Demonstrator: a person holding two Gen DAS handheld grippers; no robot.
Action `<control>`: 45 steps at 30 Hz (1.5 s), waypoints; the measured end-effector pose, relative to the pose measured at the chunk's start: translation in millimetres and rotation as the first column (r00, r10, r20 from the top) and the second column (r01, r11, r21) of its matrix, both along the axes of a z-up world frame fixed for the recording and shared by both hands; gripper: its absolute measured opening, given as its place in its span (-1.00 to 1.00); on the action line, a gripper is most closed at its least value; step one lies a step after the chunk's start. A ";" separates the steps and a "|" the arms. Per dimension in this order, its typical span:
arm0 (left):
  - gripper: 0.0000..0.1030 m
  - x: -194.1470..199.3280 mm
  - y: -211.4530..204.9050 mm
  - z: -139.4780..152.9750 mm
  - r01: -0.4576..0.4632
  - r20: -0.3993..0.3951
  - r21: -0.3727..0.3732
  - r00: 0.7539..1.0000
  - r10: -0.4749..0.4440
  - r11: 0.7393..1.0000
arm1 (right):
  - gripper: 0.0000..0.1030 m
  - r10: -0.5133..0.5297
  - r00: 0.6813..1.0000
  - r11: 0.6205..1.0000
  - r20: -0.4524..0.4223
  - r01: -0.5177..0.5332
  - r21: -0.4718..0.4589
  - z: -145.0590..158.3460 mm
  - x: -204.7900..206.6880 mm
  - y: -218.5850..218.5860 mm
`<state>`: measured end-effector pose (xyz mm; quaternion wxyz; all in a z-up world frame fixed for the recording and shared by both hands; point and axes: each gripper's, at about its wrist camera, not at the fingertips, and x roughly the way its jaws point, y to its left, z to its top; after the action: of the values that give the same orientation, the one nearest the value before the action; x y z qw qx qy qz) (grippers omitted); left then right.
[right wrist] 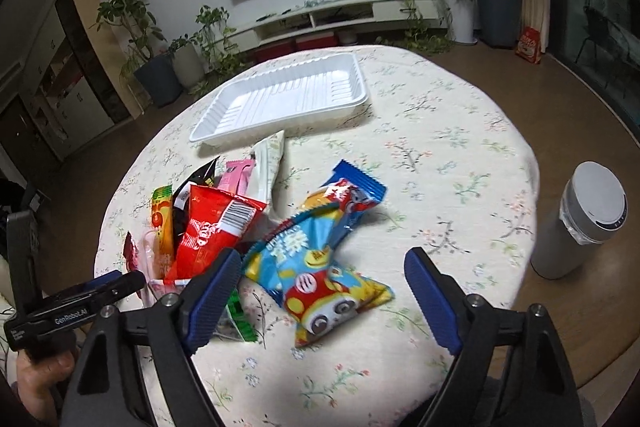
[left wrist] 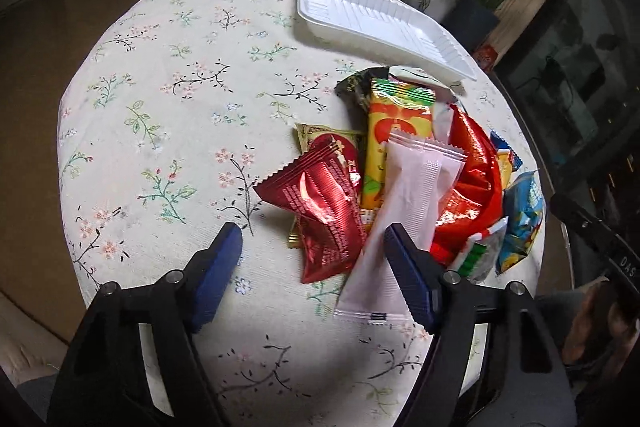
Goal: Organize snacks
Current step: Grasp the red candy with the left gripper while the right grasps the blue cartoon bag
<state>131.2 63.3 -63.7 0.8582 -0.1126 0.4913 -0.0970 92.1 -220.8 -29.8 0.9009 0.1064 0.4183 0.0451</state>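
Dim indoor light, fisheye-bent edges, dark corners

Left tool (left wrist: 312, 247) open above dark-red packet (left wrist: 320, 211); tray (left wrist: 380, 23) beyond.

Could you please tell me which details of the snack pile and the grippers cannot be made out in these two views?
- Left wrist view: the dark green packet lies mostly under the yellow wrapper; its print is unreadable.
- Right wrist view: the small green packet is hidden behind the right gripper finger.
- Right wrist view: the left gripper jaws are covered by the pile.
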 end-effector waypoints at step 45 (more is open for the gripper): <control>-0.42 0.1 5.1 -11.9 0.074 -0.010 0.102 0.997 -0.074 0.992 | 0.03 0.159 0.985 0.977 -0.067 -0.167 -0.133 -48.1 3.9 26.1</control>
<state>131.3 68.4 -75.6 0.8572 -0.0504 0.5020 -0.1030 95.9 -194.6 -77.8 0.8873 0.0105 0.4528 0.0867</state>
